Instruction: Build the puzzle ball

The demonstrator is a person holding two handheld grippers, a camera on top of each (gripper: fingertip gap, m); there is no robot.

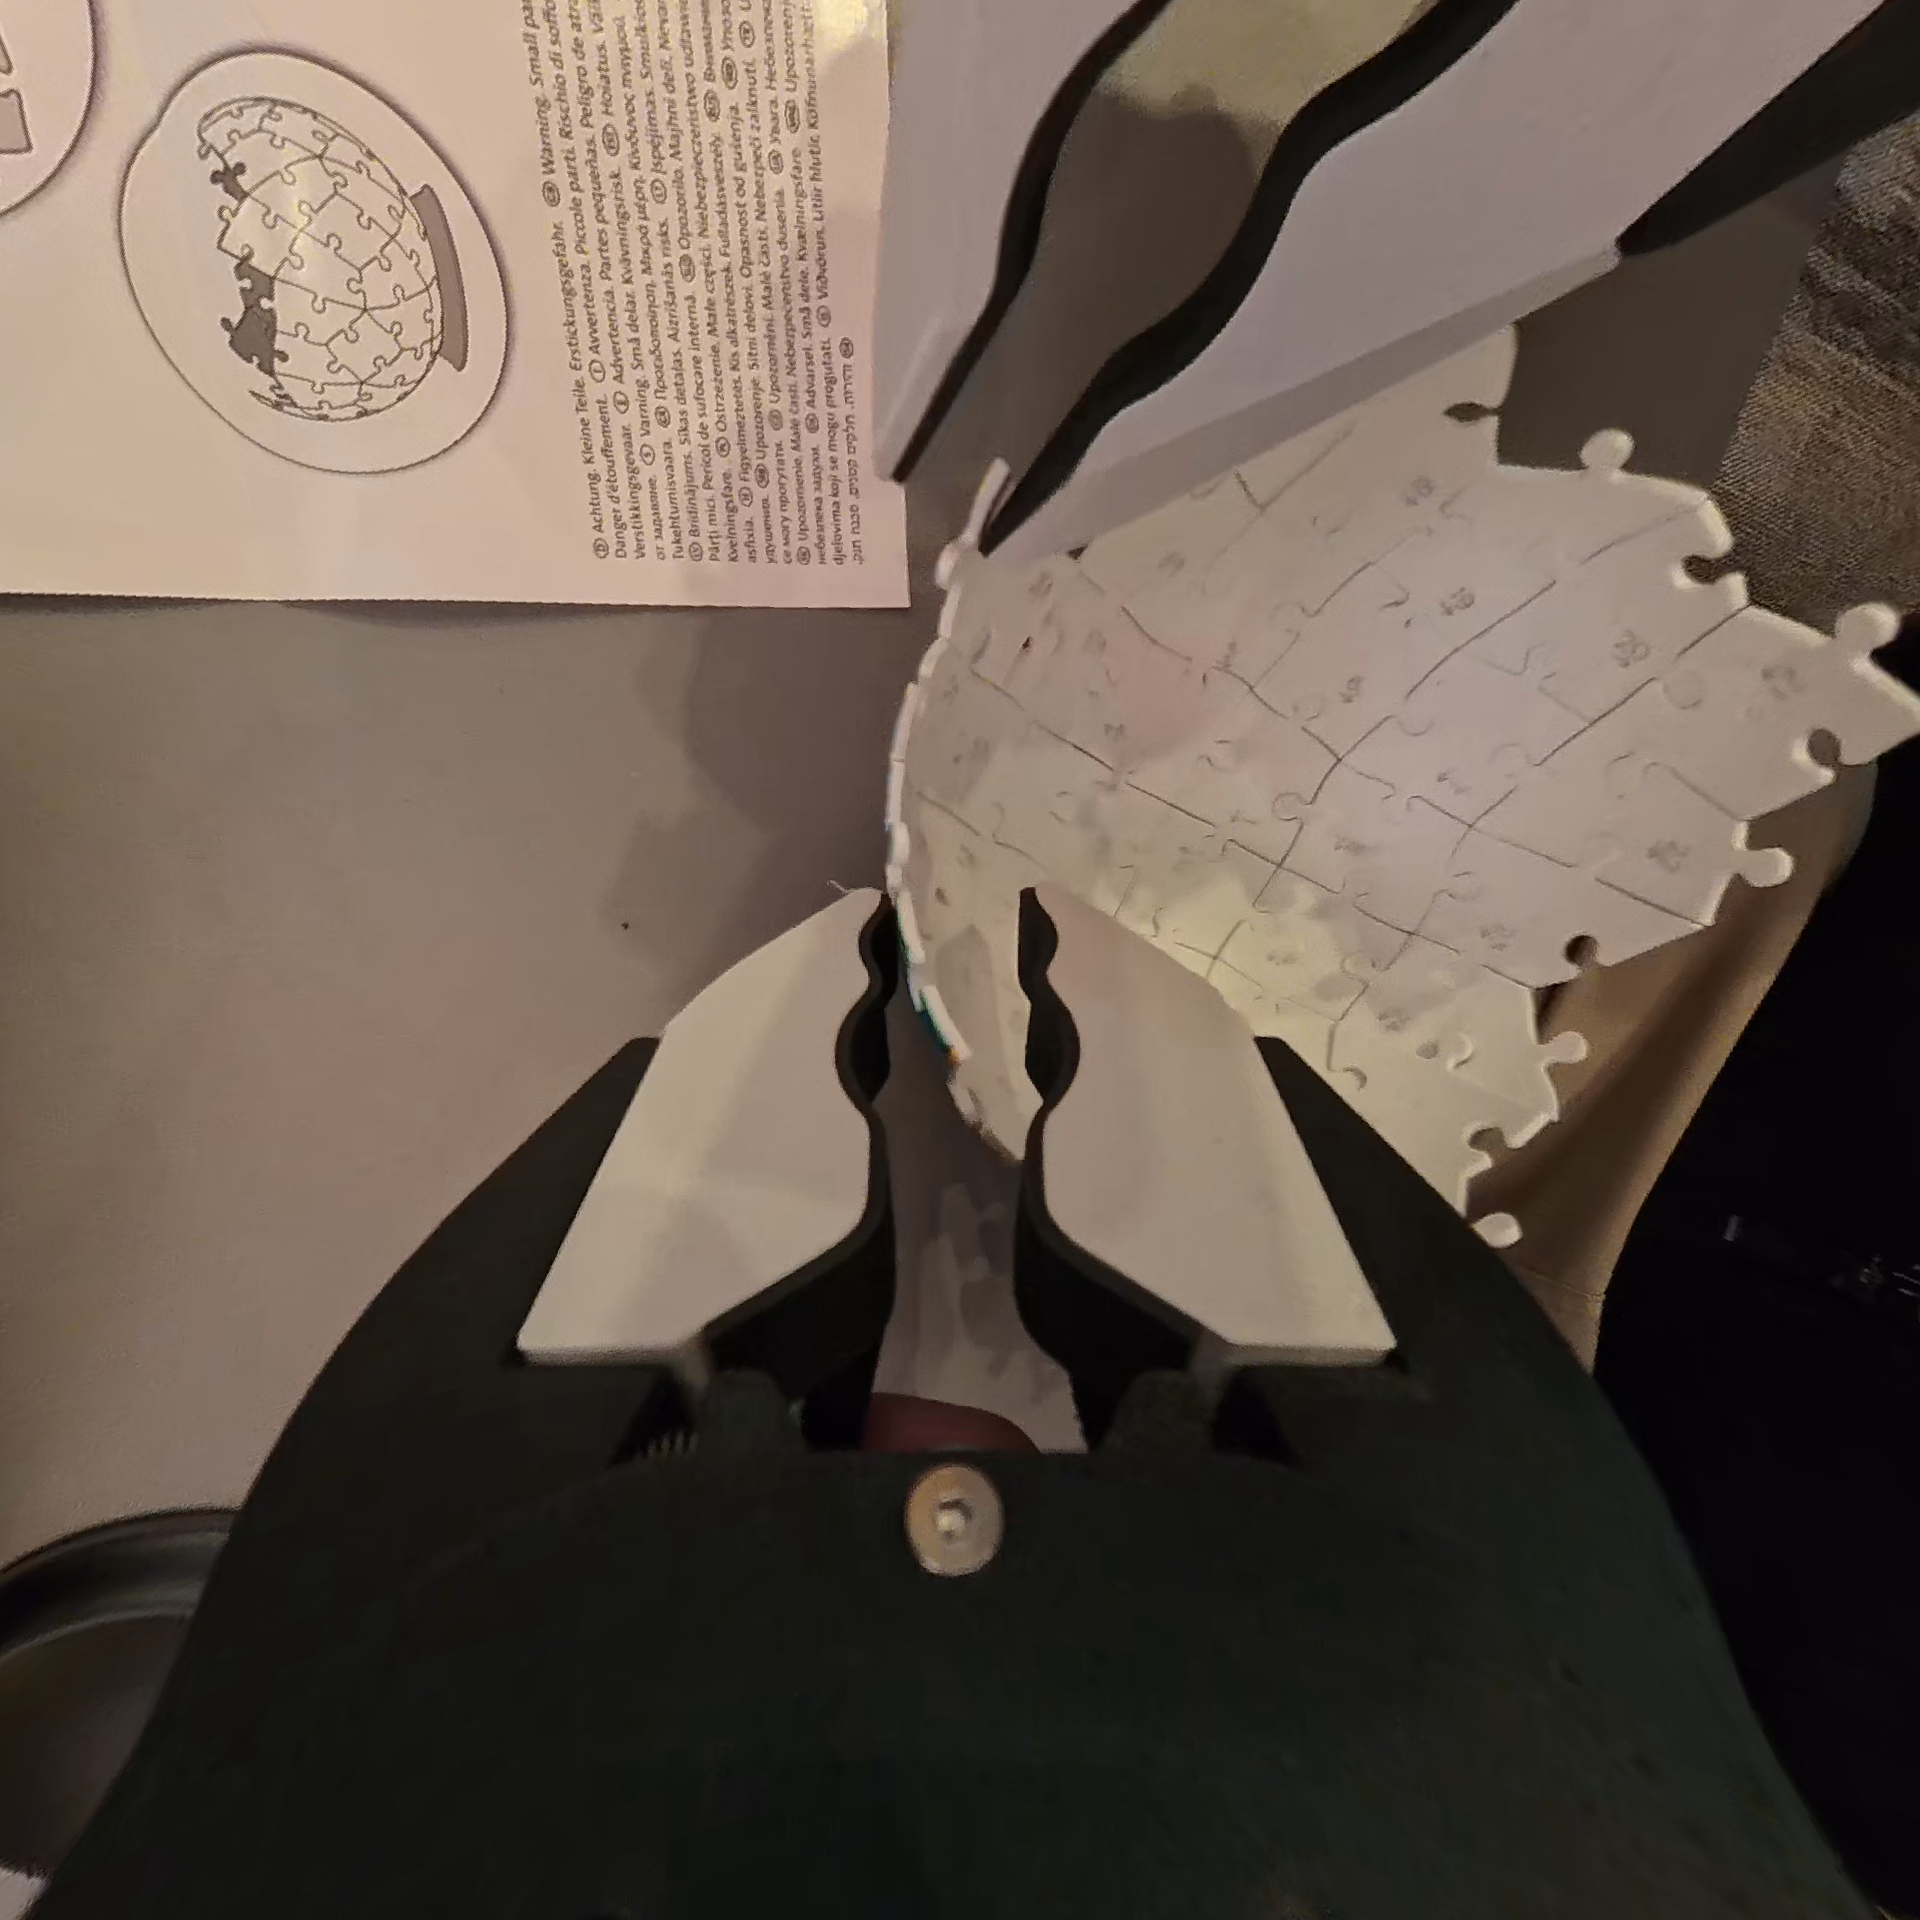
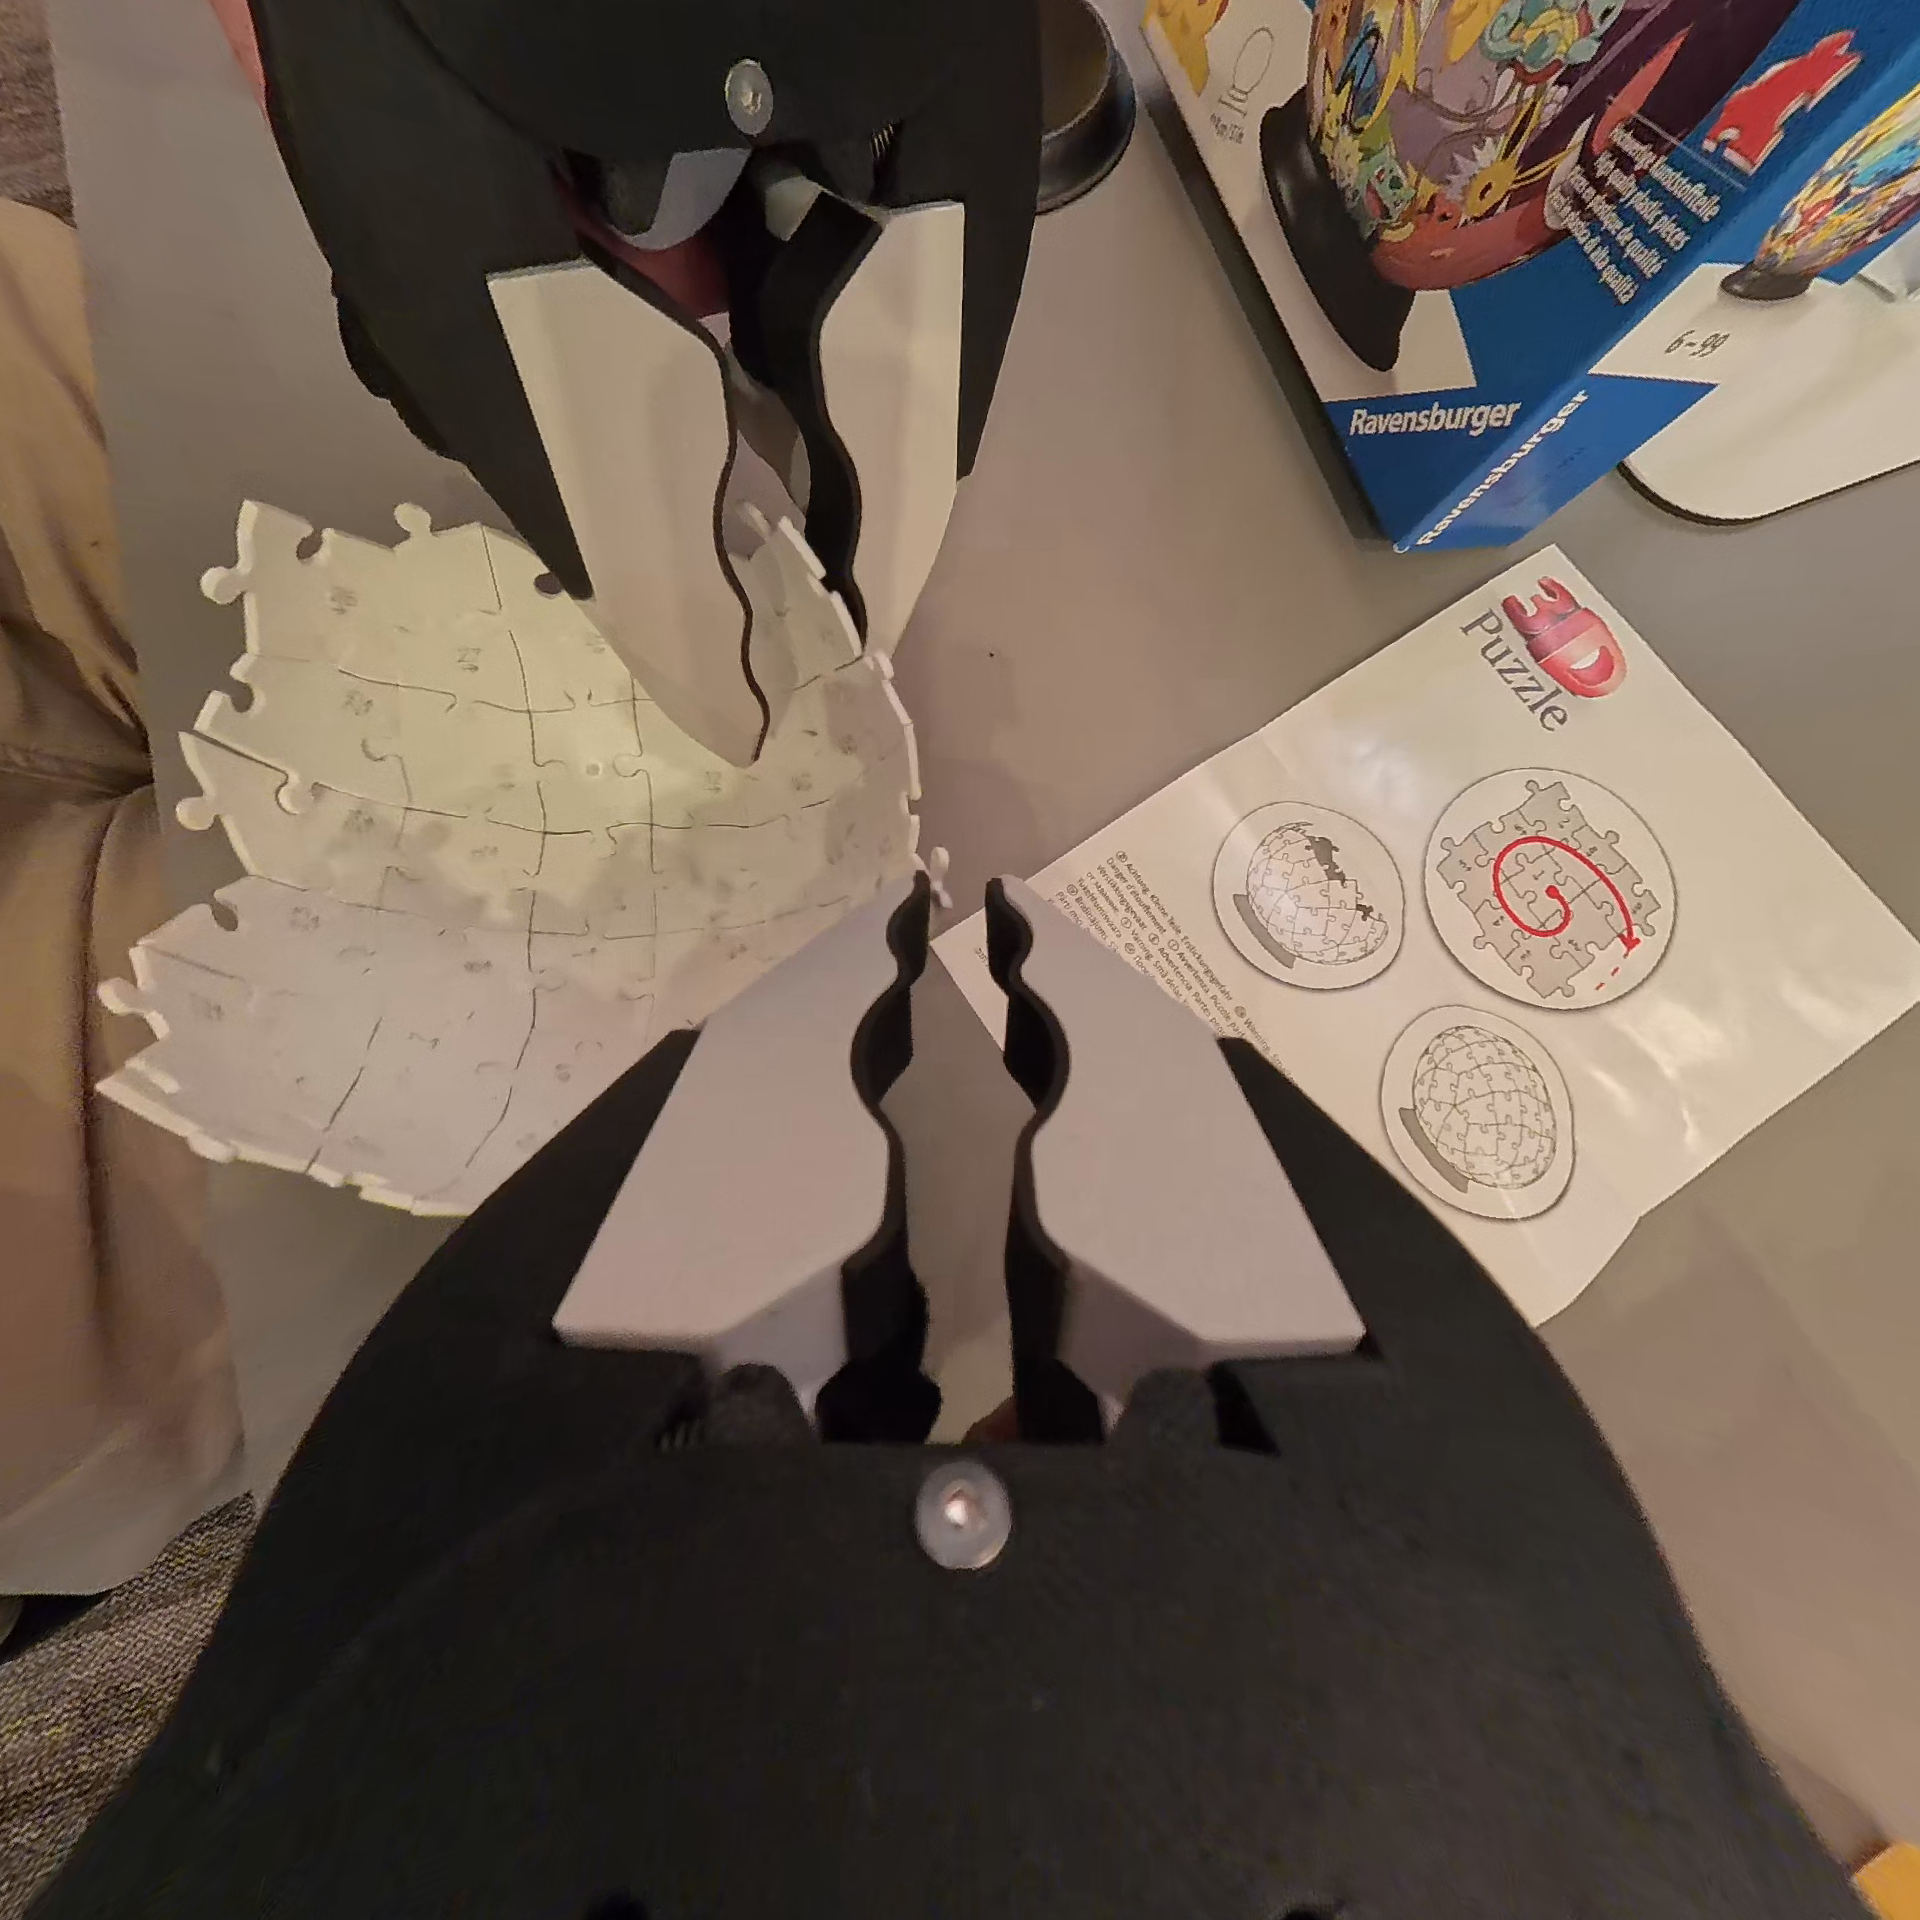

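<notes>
The partly built puzzle ball (image 1: 1351, 748) is a white bowl-shaped shell of joined pieces, seen from the inside and tilted, at the table's edge. My left gripper (image 1: 951, 899) is shut on its rim, with one finger inside the bowl and one outside. In the right wrist view the shell (image 2: 447, 831) is at the left, with the left gripper (image 2: 810, 686) coming down from the top. My right gripper (image 2: 958, 885) has its jaws narrowly apart, with its tips at a small rim tab (image 2: 940, 862). It enters the left wrist view (image 1: 945, 509) from the top right.
A printed instruction sheet (image 1: 416, 312) (image 2: 1455, 935) lies flat on the grey table (image 1: 364, 935). The blue puzzle box (image 2: 1507, 312) stands at the back right, with a white flat base (image 2: 1818, 416) beside it. A metal tin (image 1: 94, 1600) (image 2: 1081, 125) stands nearby. A person's beige trousers (image 2: 62, 831) are beside the shell. The grippers' ends are close to 6 cm from one another.
</notes>
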